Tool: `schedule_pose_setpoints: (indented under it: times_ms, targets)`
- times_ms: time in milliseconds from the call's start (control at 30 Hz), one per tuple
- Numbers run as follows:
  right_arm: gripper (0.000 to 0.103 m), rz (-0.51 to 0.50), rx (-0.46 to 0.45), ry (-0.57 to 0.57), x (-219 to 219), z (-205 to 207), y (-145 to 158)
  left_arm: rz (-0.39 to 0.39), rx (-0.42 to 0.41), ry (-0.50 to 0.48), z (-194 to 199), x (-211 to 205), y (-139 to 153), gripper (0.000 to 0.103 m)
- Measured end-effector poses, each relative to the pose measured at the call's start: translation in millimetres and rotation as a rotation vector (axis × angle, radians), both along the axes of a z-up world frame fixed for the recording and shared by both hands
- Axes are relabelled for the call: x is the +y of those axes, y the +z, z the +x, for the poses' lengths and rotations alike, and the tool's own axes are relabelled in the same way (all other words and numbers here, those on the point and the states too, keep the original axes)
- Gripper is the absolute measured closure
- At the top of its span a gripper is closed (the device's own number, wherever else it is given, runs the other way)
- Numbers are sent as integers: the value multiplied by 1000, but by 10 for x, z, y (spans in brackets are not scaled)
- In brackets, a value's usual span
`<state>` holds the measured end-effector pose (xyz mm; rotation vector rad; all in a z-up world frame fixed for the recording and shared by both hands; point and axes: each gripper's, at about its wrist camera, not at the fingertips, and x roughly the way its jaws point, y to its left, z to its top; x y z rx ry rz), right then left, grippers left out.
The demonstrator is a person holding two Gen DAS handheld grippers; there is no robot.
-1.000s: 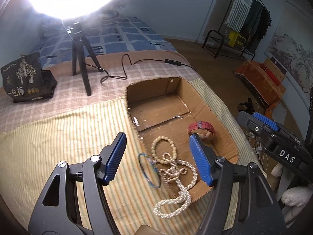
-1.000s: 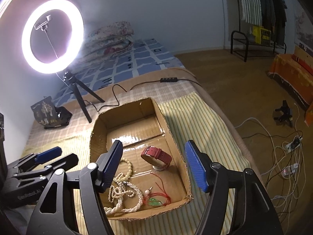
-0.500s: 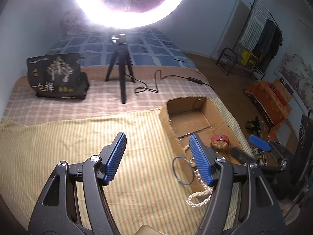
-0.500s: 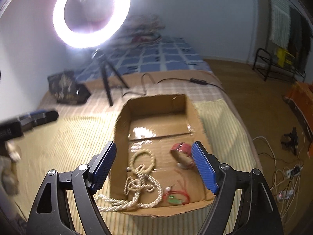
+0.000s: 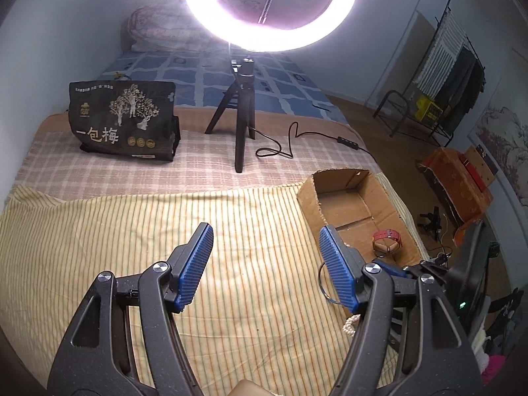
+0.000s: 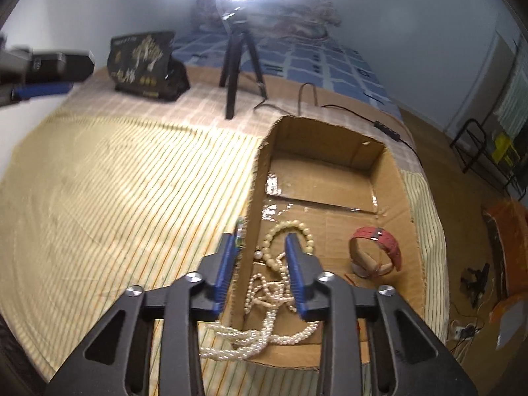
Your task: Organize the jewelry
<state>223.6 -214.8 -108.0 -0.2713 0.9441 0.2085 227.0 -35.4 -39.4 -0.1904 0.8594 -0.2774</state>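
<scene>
Fingers of the right gripper (image 6: 260,241), ribbed blue pads on black arms, are closing astride the left wall of the cardboard box (image 6: 401,178), one pad outside it and one inside over the jewelry; they are not yet pressing on anything I can make out, and a small green-and-white trinket (image 6: 240,231) is sitting by the outer pad at the wall's top edge, likely what they are reaching for. Just beyond them a pale bead bracelet (image 6: 298,226) is lying looped on the box floor, and tangled pearl strands (image 6: 264,300) are spilling over the near rim onto the striped bedspread (image 6: 115,181). A red strap watch (image 6: 379,244) is standing curled farther right. The left gripper (image 5: 265,257) is hanging released over bare striped cloth, holding nothing, perhaps waiting its turn, with a thin blue ring (image 5: 325,283) showing behind its right finger.
</scene>
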Motion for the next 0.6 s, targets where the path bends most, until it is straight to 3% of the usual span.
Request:
schedule_pose_setpoints:
  times_ms: [300, 600]
  targets:
    - [85, -93, 8, 31, 210, 31, -138, -32, 10, 16, 4, 151, 0, 34]
    - [95, -94, 27, 19, 227, 70, -197, -36, 9, 9, -2, 149, 13, 34]
